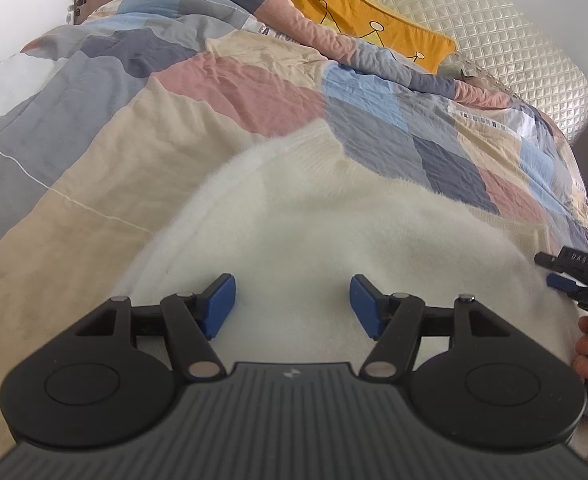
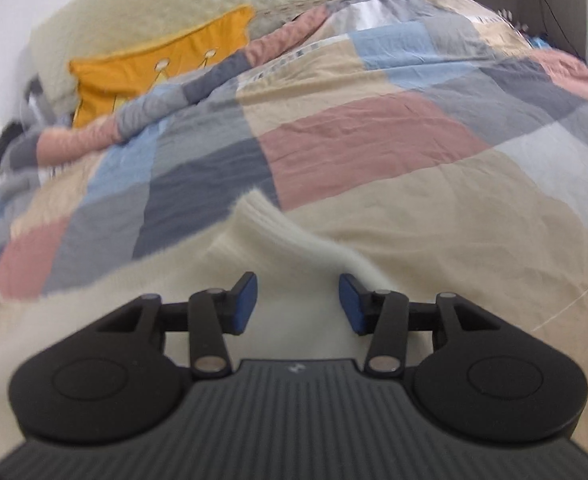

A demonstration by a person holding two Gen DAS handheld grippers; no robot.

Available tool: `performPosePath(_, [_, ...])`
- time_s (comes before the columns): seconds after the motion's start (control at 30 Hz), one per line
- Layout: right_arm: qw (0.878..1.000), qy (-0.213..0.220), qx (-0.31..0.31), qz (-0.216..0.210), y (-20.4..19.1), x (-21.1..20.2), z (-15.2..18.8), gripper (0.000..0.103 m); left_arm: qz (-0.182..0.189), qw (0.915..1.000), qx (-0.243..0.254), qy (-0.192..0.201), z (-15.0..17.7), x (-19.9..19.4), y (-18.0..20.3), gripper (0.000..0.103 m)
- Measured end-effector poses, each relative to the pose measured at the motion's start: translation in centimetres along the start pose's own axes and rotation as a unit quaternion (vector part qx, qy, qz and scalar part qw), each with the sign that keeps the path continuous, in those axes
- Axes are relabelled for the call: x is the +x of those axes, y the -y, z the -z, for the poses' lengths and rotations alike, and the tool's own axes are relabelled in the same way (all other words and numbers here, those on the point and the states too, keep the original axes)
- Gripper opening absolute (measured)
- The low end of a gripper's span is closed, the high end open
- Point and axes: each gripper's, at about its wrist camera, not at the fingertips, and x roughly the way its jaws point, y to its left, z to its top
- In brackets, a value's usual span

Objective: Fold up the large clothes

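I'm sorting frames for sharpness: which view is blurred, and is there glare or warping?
Left wrist view: sharp, the white sweater fuzzy only by its nap, the quilt crisp; fisheye bends the bed edges. Right wrist view: smeared as if by motion, sweater and yellow pillow soft. Lighting is even daylight in both; no glare on either open gripper.

A fluffy cream-white garment (image 1: 333, 240), perhaps a sweater, lies spread flat on the patchwork bed quilt (image 1: 222, 92).
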Motion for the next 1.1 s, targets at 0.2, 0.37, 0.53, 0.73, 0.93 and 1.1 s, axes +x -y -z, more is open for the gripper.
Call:
performPosePath(0.2, [0.999,0.015,0.029,0.032,1.7,0.8,-1.1,0.052,-0.009,0.9998,0.017,0.003,0.1,0.1,0.6,0.070])
performPosePath(0.37, [0.997,0.004,0.082,-0.001,2.1,-2.1,-0.4,0.052,-0.006,0.9998,0.017,0.003,0.1,-0.3,0.7,0.070])
performPosePath(0.53, [0.992,0.032,0.117,-0.027,1.2,-8.9,1.8,0.052,0.002,0.9999,0.012,0.003,0.3,-1.6,0.8,0.070])
performPosePath(0.73, [0.984,0.021,0.161,-0.075,-0.4,-16.7,7.5,0.052,0.046,0.9989,-0.008,0.005,1.9,-6.0,1.6,0.070])
performPosePath(0.93, [0.973,-0.008,0.207,-0.101,-0.8,-21.2,12.8,0.052,0.093,0.9943,-0.046,-0.022,4.1,-9.4,0.7,0.070])
performPosePath(1.1, [0.974,-0.052,0.204,-0.082,-1.7,-20.6,15.1,0.052,0.131,0.9841,-0.110,-0.050,6.6,-10.9,-1.8,0.070])
